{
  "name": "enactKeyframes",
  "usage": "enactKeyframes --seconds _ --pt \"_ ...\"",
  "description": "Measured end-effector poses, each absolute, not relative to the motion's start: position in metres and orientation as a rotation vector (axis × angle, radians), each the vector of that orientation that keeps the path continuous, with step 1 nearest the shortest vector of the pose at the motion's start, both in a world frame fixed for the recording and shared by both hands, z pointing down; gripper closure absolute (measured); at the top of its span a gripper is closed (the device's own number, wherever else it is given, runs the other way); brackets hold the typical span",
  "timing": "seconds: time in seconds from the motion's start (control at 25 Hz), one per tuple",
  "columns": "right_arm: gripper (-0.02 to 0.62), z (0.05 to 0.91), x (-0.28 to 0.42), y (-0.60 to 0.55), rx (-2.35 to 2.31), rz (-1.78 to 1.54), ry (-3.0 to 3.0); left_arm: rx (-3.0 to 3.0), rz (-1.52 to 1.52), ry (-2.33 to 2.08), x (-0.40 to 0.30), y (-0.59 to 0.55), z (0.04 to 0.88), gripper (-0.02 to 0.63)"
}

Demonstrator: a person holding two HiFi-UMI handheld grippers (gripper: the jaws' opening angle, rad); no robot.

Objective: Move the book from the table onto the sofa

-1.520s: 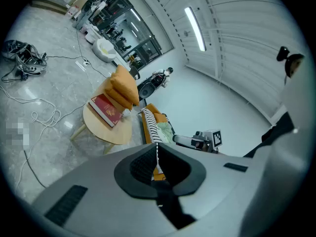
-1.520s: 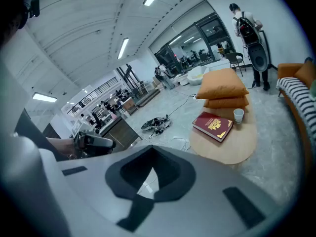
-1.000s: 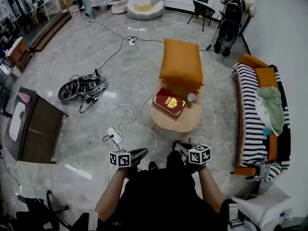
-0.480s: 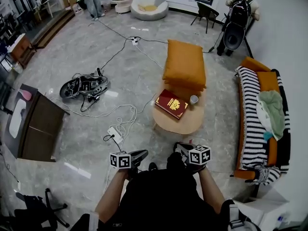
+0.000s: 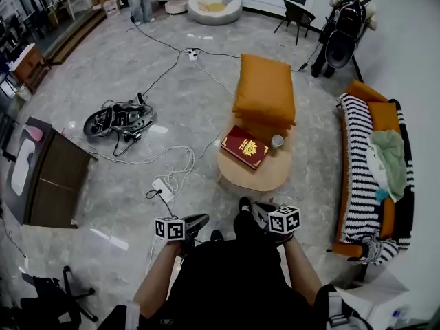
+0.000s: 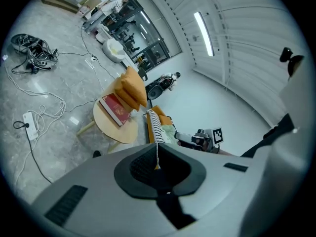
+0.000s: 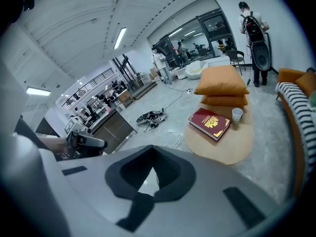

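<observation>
The book, red with gold print on its cover, is seen lying flat on the round wooden table, well apart from both grippers and not yet on the sofa. Nearest the camera, the left gripper and the right gripper are held low in front of the person's body, side by side over the grey floor. In each gripper view the jaws are pressed together with nothing between them. Just beyond the left gripper, a white power strip is found on the floor with cables trailing from it. On the table, a small paper cup is placed just beside the book's far corner. Stacked orange cushions are set against the table's far edge. To the right of the table the sofa is draped in a striped cover, and a green cloth is laid on its seat. Further left, a tangle of dark gear and cables is spread on the floor. At the far end of the room a person with a backpack is seen standing.
</observation>
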State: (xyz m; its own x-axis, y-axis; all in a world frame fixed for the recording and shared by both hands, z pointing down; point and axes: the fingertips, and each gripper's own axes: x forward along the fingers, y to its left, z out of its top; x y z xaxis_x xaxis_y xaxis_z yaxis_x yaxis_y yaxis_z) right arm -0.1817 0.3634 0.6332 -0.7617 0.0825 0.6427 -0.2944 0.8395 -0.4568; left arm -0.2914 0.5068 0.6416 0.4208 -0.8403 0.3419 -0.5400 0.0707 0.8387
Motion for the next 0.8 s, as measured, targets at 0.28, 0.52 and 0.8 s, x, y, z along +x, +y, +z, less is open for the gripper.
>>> enactKeyframes --seconds 0.28,0.52,0.8 --pt "0.588 0.656 -0.187 0.344 0.145 0.754 -2.277 1.555 -0.322 -1.245 -0.301 0.489 0.65 0.588" --pt "0.588 0.663 -0.216 0.312 0.124 0.805 -2.275 1.517 -0.297 -1.251 -0.32 0.463 0.651 0.588" --pt "0.588 0.68 -0.24 0.275 0.08 0.868 -2.237 1.485 -0.267 -1.263 -0.339 0.41 0.648 0.588"
